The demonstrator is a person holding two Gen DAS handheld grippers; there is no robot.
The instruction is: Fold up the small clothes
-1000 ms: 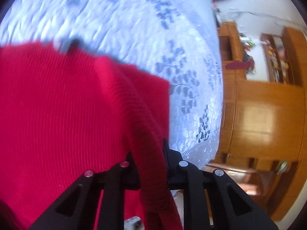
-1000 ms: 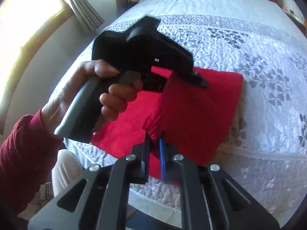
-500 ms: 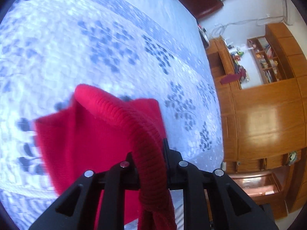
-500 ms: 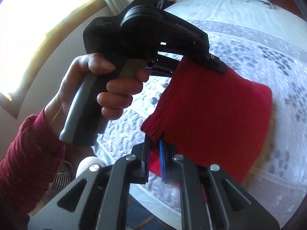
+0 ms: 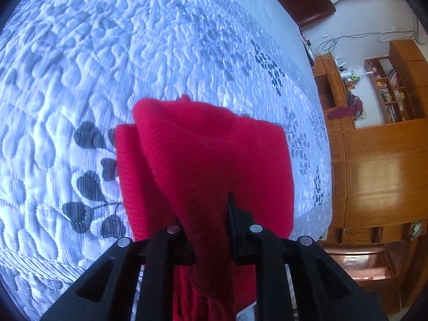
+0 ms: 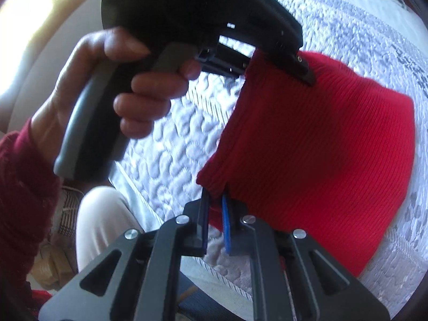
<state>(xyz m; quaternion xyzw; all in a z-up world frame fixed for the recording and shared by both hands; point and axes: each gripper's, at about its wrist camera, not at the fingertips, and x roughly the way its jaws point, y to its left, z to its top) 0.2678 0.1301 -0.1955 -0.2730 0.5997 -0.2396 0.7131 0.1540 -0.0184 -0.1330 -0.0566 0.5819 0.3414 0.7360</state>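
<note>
Two sets of fingers, left gripper (image 5: 207,230) and right gripper (image 6: 215,214), each clamped on red knit garment (image 6: 321,147) above quilted bed (image 5: 133,40).

A bed carries everything here, covered by a white quilted bedspread (image 5: 139,53) stitched in a raised pebble-like pattern. Dark grey leaf sprigs (image 5: 91,187) are printed at about eight o'clock in the left wrist view, and smaller sprigs (image 5: 270,67) run toward two o'clock along the far side. The bedspread's edge (image 5: 313,214) drops off at about four o'clock. In the right wrist view the same bedspread (image 6: 347,21) fills the top right, its near hem (image 6: 227,275) at about six o'clock. Whether the red knit garment (image 5: 208,155) touches it cannot be told.
</note>
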